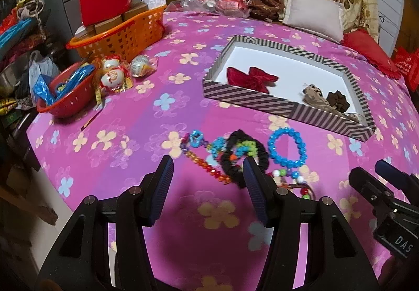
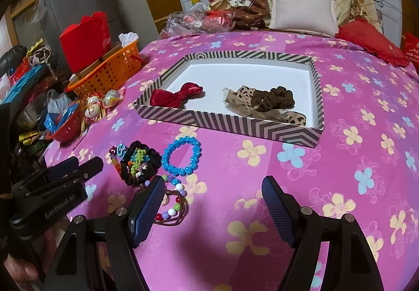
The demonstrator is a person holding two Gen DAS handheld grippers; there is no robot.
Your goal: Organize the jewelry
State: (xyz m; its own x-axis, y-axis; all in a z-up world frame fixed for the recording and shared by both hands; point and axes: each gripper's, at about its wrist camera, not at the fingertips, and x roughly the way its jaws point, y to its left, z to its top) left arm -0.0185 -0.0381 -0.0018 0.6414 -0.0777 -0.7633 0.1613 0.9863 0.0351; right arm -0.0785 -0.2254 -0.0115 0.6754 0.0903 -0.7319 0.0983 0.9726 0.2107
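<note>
A pile of jewelry lies on the pink flowered bedspread: a blue bead bracelet [image 1: 287, 147] [image 2: 181, 156], a black scrunchie [image 1: 243, 157] [image 2: 141, 162] with green beads on it, a multicolour bead strand [image 1: 201, 160], and a brown cord bracelet [image 2: 172, 209]. My left gripper [image 1: 208, 162] hovers open just short of the pile, and its right finger hides part of the scrunchie. My right gripper [image 2: 213, 181] is open over bare cloth to the right of the pile. Beyond stands a striped box [image 1: 248, 99] [image 2: 235, 120] holding a red bow [image 2: 175, 95], a leopard ribbon [image 2: 243, 97] and a brown scrunchie [image 2: 275, 98].
An orange basket [image 1: 117, 37], a red bowl [image 1: 65, 105] and wrapped eggs [image 1: 112, 76] crowd the left edge of the bed. Pillows [image 2: 301, 10] and bags lie at the far end. Bare bedspread stretches right of the box.
</note>
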